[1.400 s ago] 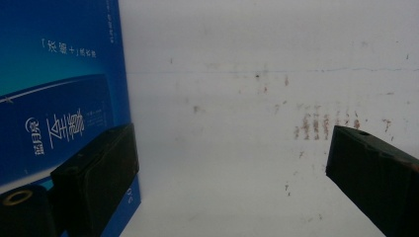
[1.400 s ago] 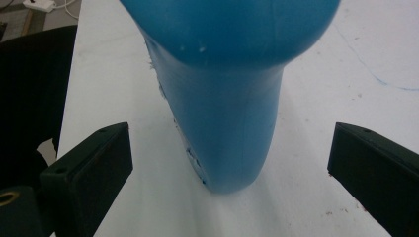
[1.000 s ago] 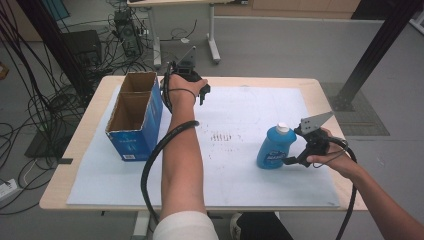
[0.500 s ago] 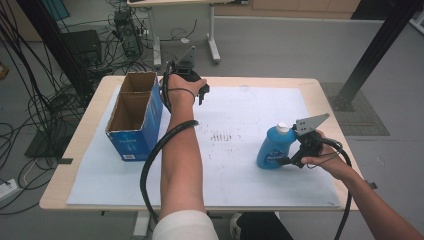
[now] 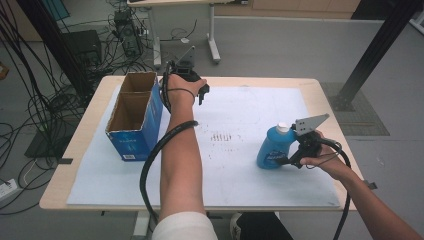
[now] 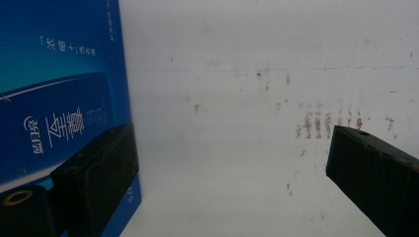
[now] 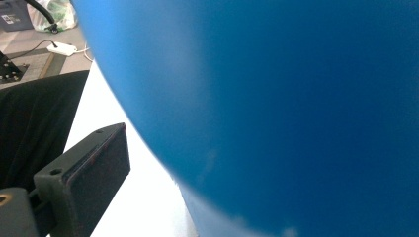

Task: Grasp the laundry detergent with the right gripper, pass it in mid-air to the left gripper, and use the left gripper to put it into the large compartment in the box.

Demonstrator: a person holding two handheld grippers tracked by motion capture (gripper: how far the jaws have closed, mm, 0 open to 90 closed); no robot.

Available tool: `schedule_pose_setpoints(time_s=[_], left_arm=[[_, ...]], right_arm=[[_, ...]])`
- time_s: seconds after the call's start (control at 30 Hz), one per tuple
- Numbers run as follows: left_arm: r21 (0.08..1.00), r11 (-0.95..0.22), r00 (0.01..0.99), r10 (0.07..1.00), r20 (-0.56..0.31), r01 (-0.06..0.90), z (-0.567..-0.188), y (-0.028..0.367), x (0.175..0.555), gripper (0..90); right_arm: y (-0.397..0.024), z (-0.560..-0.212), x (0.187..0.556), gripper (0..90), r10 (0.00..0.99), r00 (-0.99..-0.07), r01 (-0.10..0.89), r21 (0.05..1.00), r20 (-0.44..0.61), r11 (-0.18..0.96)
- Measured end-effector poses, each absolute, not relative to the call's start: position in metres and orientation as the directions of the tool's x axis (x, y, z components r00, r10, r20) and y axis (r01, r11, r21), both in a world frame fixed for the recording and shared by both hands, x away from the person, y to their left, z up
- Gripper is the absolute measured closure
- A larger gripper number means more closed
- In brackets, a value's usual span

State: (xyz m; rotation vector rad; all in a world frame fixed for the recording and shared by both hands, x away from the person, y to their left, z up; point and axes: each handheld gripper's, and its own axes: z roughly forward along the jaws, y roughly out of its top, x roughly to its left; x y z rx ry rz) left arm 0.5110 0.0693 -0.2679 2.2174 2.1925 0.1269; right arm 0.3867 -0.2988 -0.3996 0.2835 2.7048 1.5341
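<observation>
A blue plastic bottle [image 5: 272,148] with a white cap stood upright at the table's near right, beside the right gripper [image 5: 292,159].

An open-topped blue cardboard box [image 5: 134,116] sat far left.

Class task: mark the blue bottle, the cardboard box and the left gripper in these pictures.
blue bottle [image 5: 272,148]: high view, on its body.
cardboard box [image 5: 134,143]: high view, on its blue front wall.
left gripper [image 6: 232,173]: left gripper view, midway between its fingertips.

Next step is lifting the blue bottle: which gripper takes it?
Right. The right gripper is already at the blue bottle, whose body sits between its jaws. The left gripper is open across the table beside the cardboard box.
</observation>
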Motion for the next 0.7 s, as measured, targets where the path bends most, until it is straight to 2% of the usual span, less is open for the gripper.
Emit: schedule_pose_setpoints(time_s=[0.7], left_arm=[[0.076,-0.012,0.009,0.999,0.042,0.997,-0.2664,0.0691,0.5107,6.4]], right_arm=[[-0.2987,-0.3985,0.3857,1.6,0.167,-0.983,0.146,0.855,0.071,0.497]])
